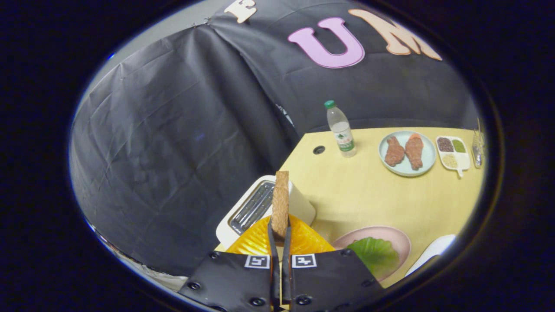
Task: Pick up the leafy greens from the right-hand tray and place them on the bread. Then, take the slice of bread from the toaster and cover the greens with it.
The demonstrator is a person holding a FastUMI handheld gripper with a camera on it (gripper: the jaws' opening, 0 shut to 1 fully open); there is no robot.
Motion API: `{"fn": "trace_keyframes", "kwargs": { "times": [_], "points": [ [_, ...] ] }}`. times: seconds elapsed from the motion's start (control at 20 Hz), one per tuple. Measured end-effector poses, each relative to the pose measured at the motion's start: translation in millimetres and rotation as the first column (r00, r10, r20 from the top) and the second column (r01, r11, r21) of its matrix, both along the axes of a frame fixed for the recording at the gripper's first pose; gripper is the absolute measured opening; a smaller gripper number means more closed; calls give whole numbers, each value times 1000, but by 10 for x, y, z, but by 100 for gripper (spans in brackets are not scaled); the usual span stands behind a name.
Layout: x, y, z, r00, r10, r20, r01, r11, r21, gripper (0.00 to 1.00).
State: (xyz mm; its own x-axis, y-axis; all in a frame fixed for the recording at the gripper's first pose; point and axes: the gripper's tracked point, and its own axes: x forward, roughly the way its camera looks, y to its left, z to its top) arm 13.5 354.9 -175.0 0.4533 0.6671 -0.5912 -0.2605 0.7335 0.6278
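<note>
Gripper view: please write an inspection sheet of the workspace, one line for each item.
Surface: pale yellow wooden table with a round hole near its far edge.
Job's things: brown slice of bread held edge-up above the white toaster; green leafy greens lying on the pink round plate; orange ribbed tray just ahead of the fingers.
Clutter: clear plastic water bottle with green cap; pale blue plate with two brown meat pieces; white divided dish of grains; glass object, too small to identify.
Grippers: gripper shut on the slice of bread.
Cables: nothing seen.
Surroundings: black cloth booth wall.
</note>
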Motion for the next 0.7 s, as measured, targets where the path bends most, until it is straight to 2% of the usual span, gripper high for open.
{"fn": "trace_keyframes", "kwargs": {
  "times": [0.7],
  "points": [
    [-462, -734, -820, 973, -175, -152, 169, 984, -51, 5]
  ]
}}
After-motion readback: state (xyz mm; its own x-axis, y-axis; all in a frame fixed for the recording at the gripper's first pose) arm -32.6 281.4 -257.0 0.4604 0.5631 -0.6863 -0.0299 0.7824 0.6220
